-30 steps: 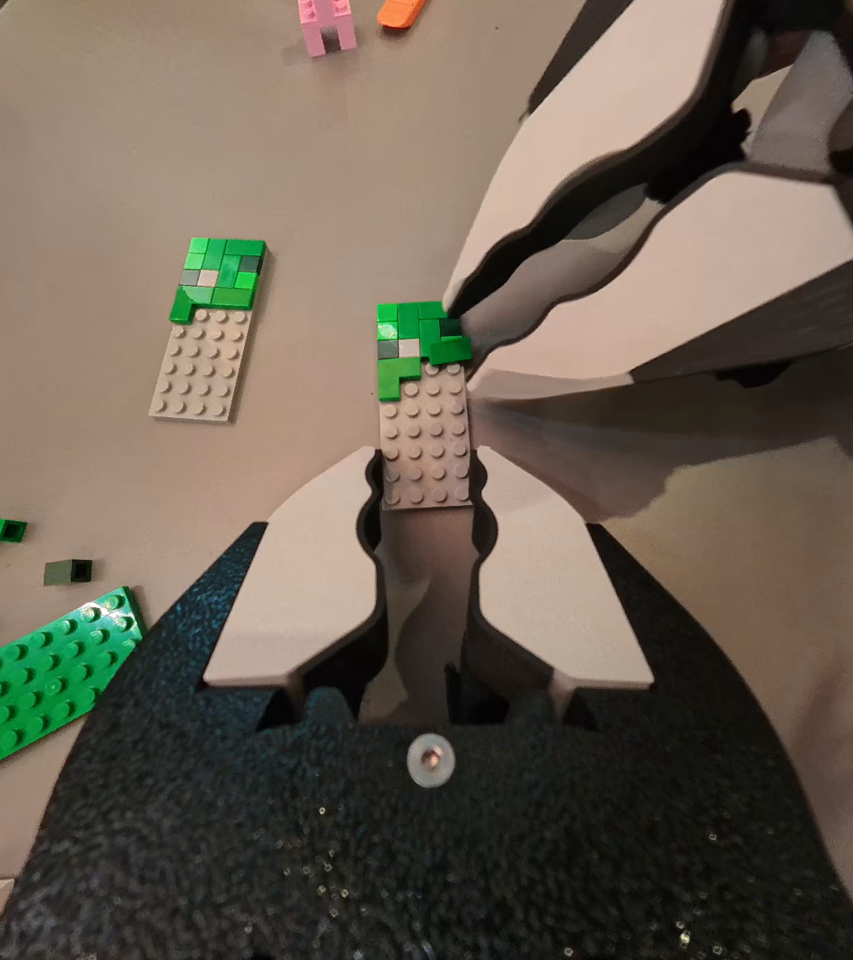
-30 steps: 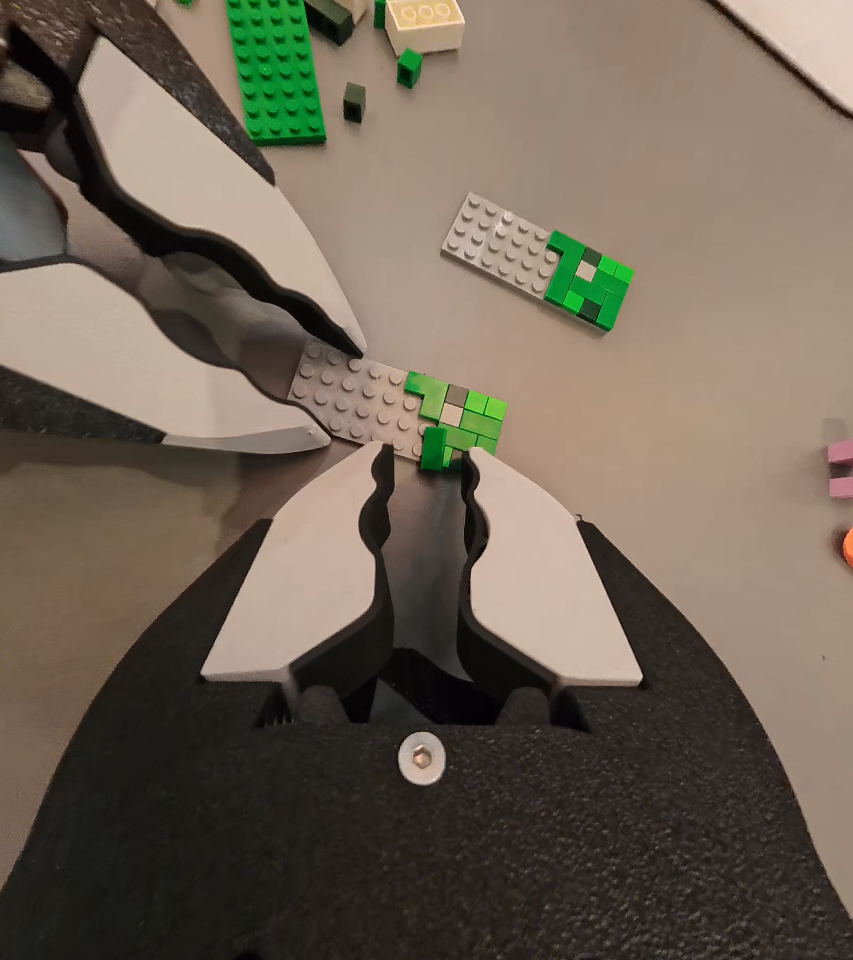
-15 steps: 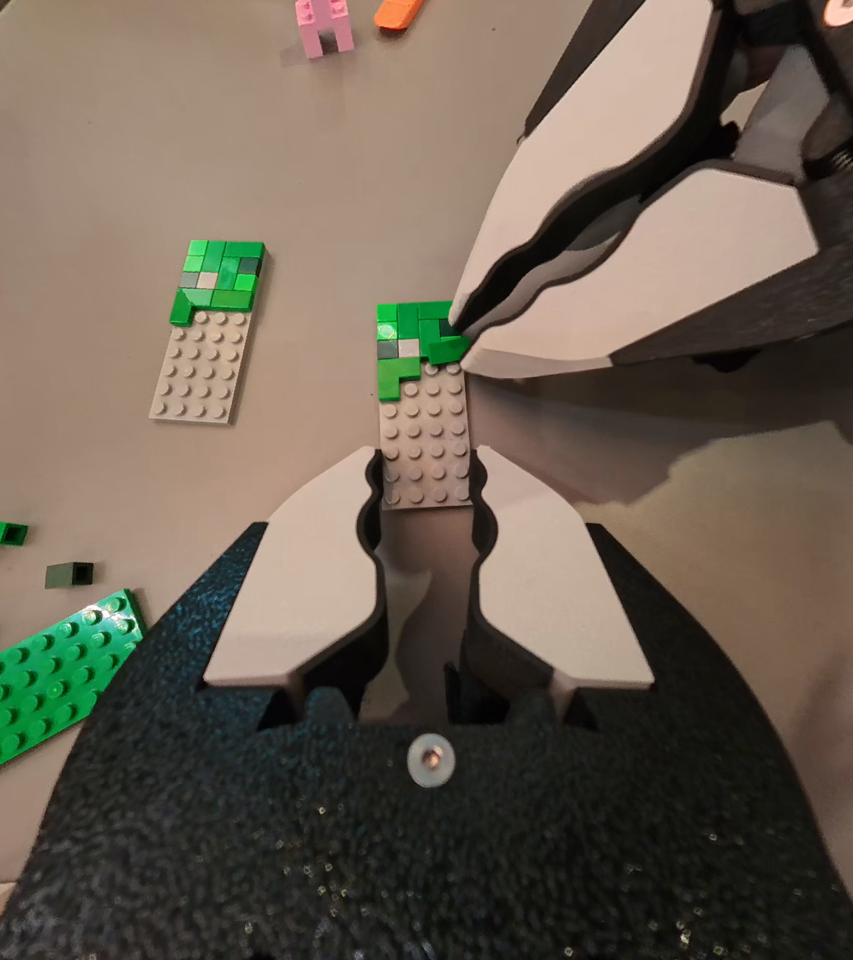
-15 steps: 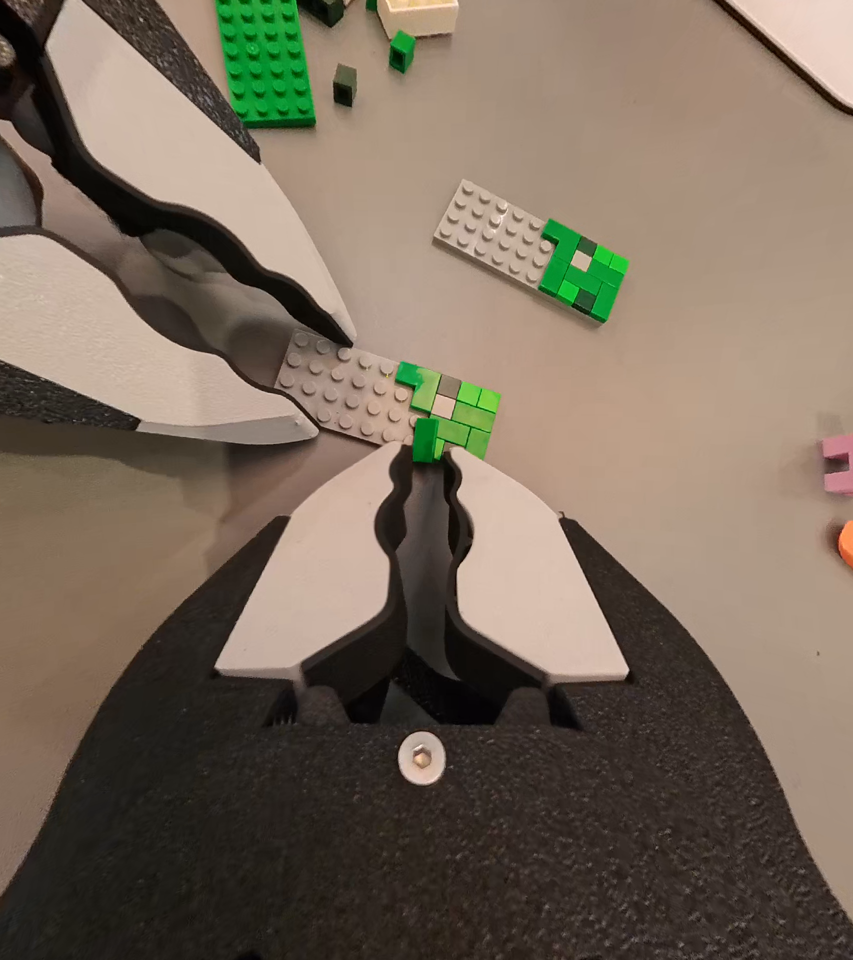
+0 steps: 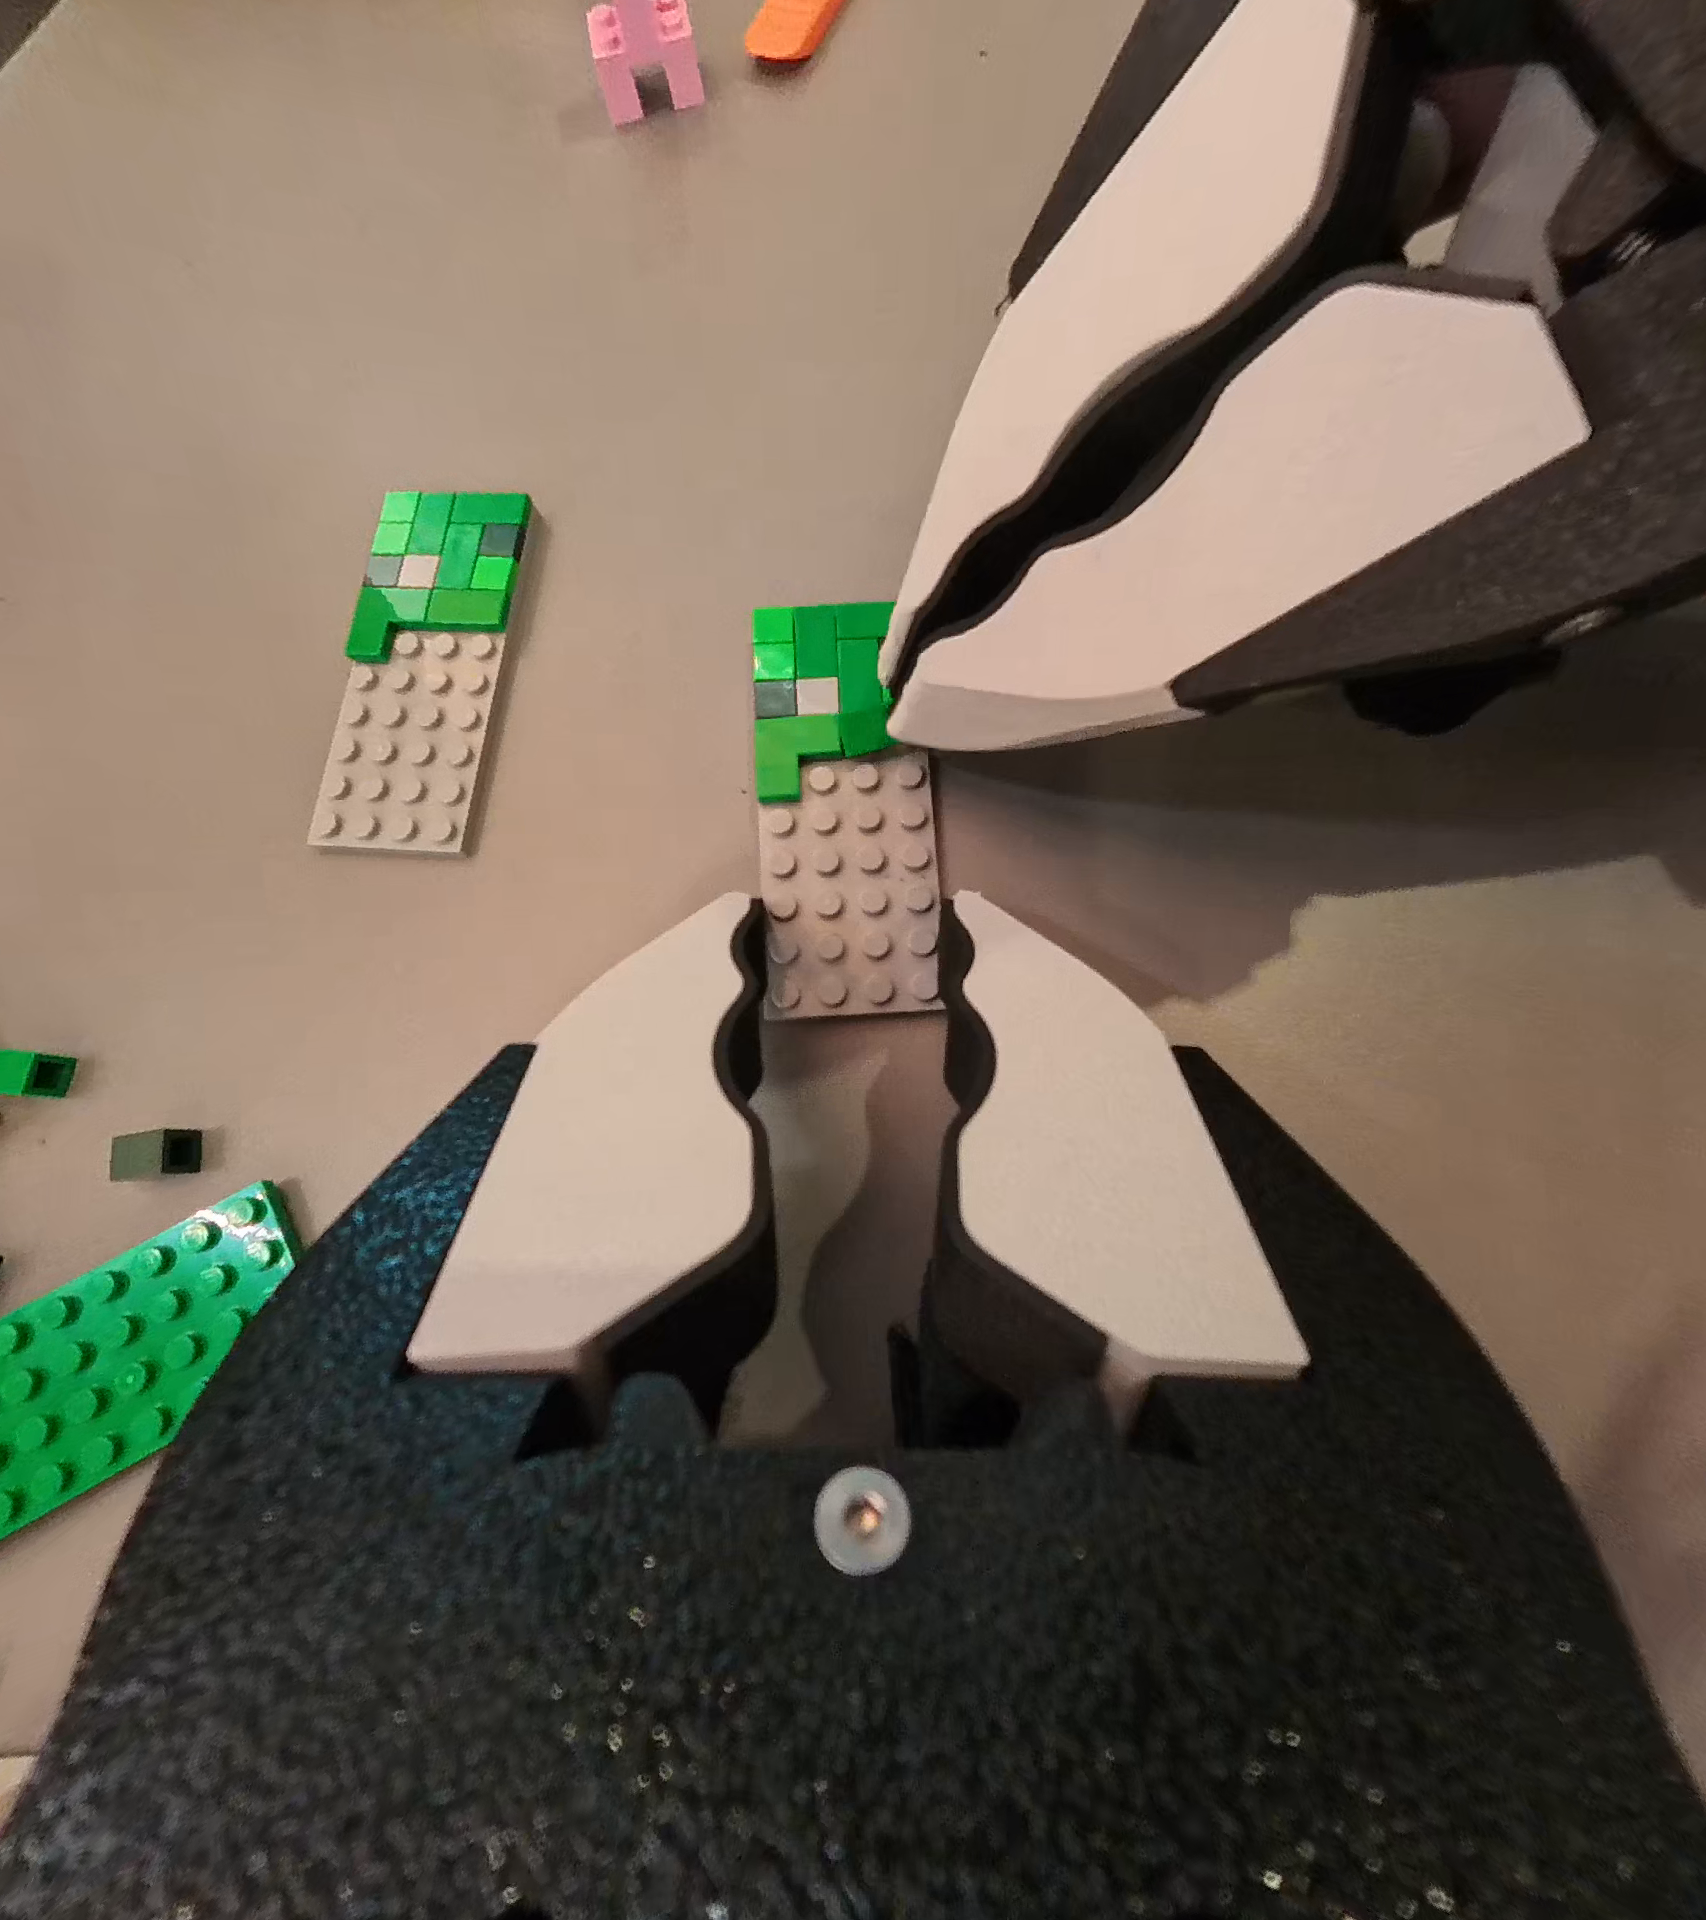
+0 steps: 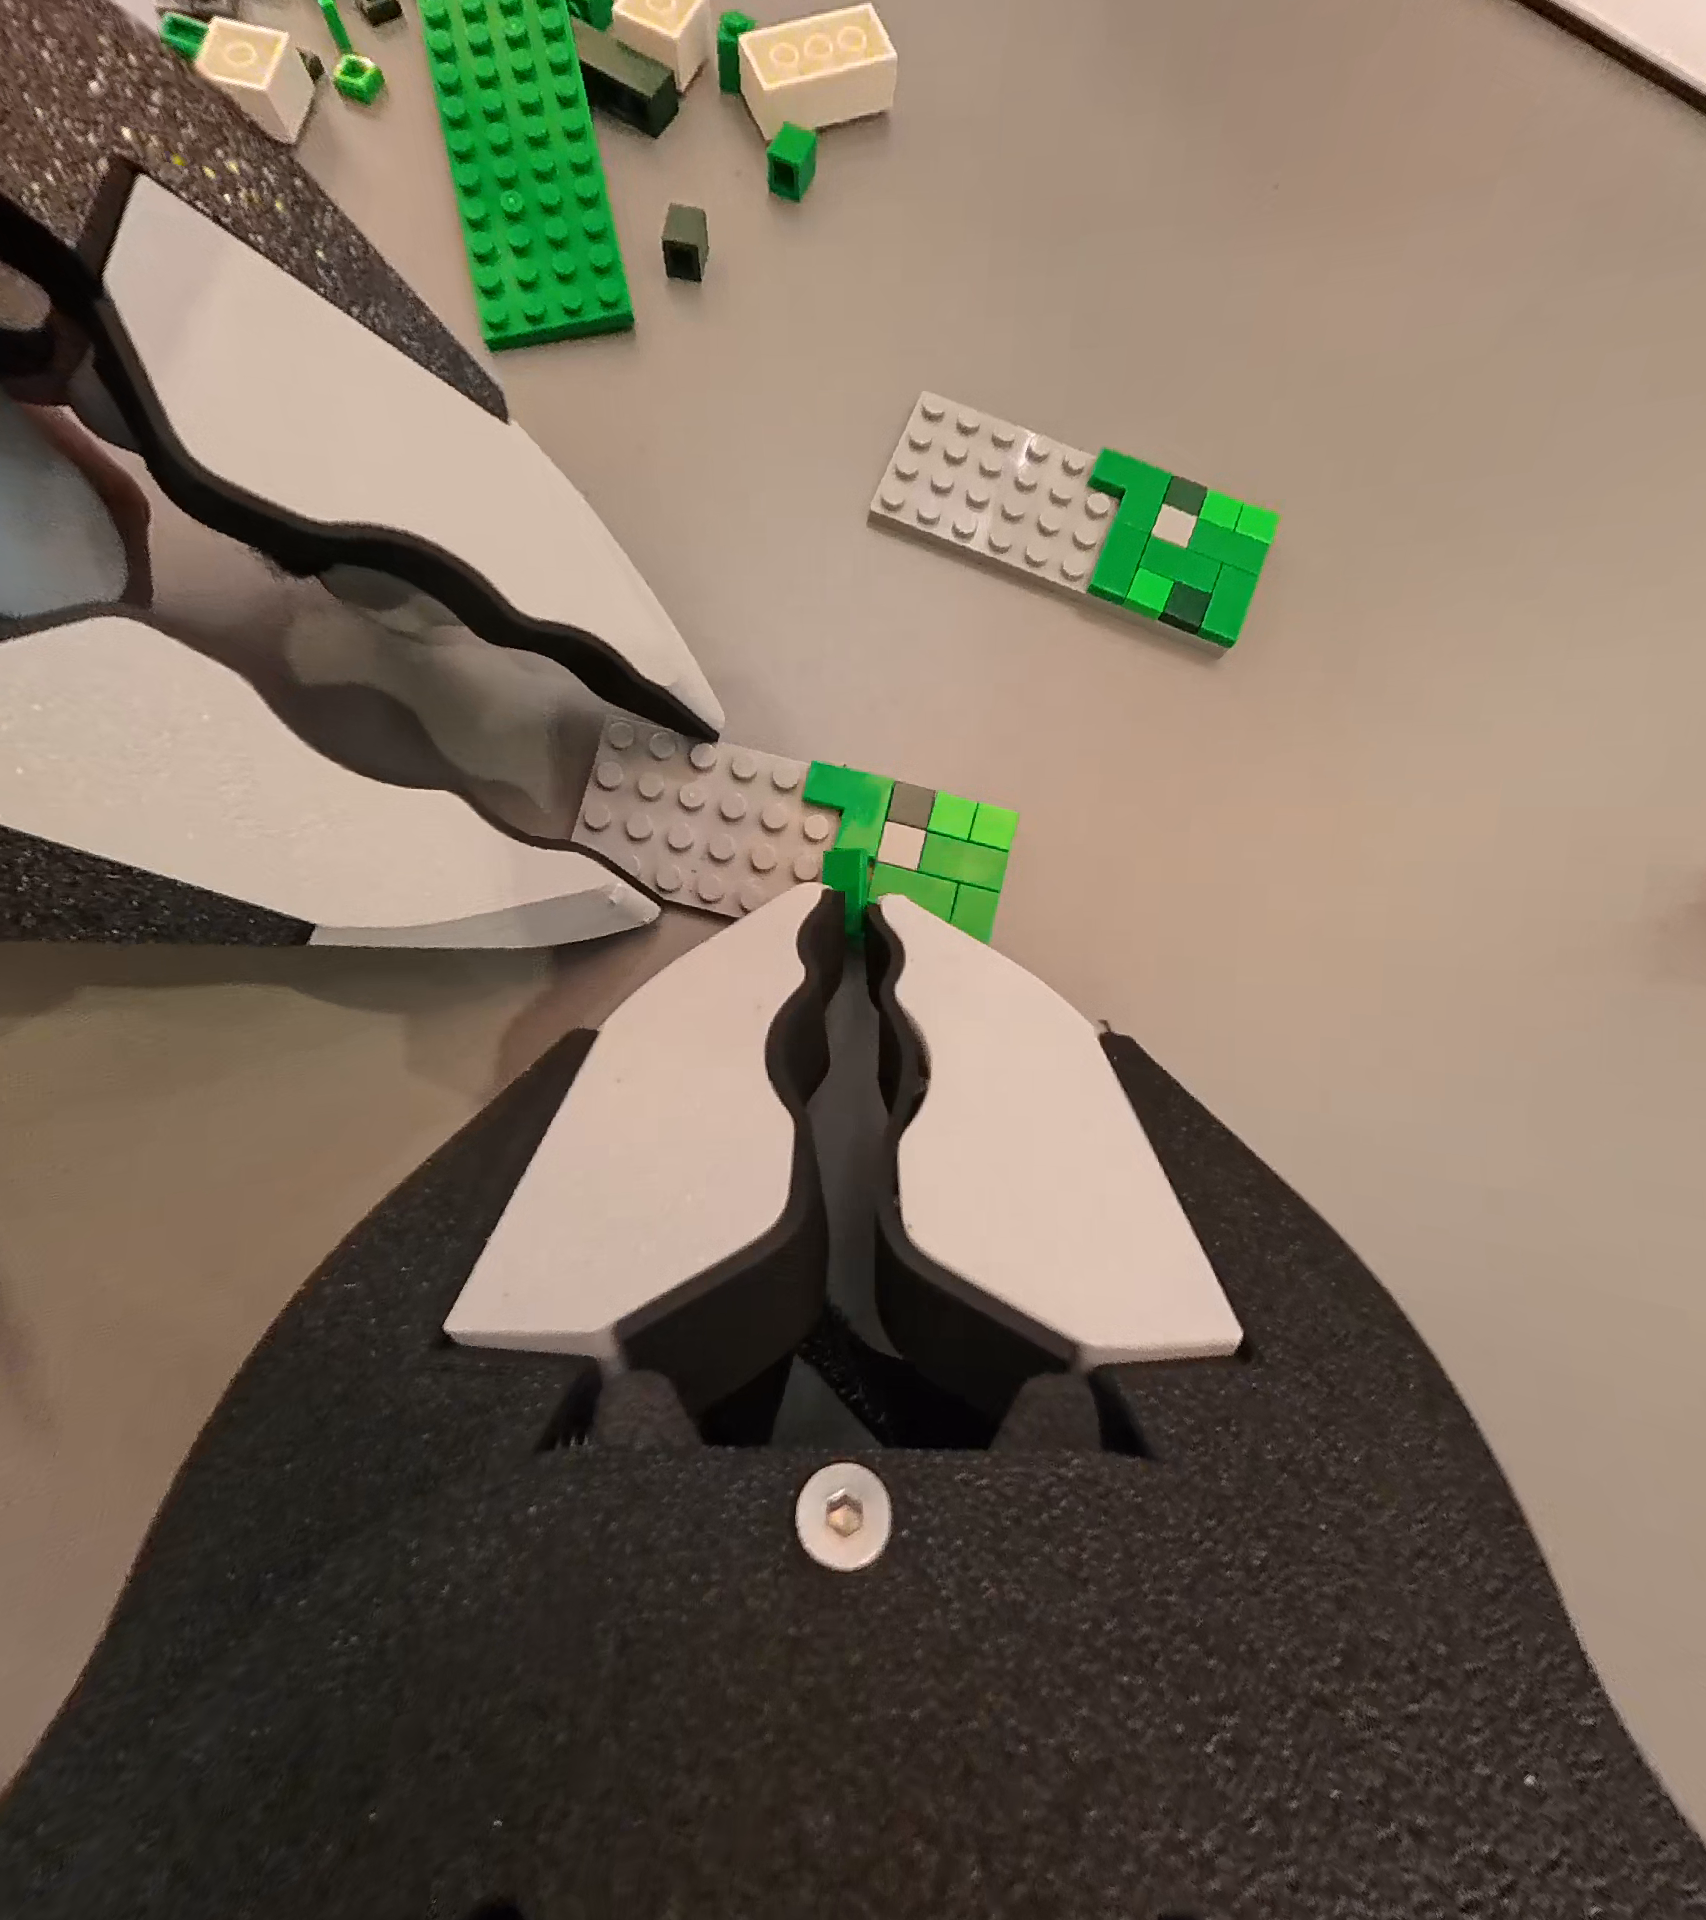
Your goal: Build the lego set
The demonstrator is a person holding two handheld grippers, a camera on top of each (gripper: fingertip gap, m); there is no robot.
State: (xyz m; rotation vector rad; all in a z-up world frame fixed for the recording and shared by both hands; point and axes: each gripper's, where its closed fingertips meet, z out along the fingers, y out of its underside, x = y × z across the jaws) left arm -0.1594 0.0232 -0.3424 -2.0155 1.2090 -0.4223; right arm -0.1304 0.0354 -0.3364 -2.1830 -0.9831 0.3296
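Observation:
A grey studded plate (image 5: 854, 883) lies on the grey table with green tiles (image 5: 807, 675) covering its far end. My left gripper (image 5: 854, 920) is shut on the plate's near end, one finger on each long side. My right gripper (image 6: 849, 920) is shut on a small green tile (image 6: 847, 878) at the edge of the tiled patch; the tile stands tilted up between the tips. The right gripper also shows in the left wrist view (image 5: 896, 681), coming in from the upper right. The left gripper also shows in the right wrist view (image 6: 677, 821), holding the plate (image 6: 703, 821).
A second grey plate with green tiles (image 5: 407, 727) lies to the left, also in the right wrist view (image 6: 994, 499). A long green plate (image 5: 49, 1392), small loose green bricks (image 5: 28, 1073) and white bricks (image 6: 818, 62) lie nearby. A pink piece (image 5: 646, 52) and an orange tool (image 5: 792, 21) lie at the far side. Only a small space, under 4 cm, lies between the two pairs of fingers. Both grippers' tips are roughly 20 cm from the pink piece (image 5: 646, 52).
My right gripper has closed from open onto the green tile at the plate's edge, and the tile now stands tilted up. My left gripper and the plate have not moved.

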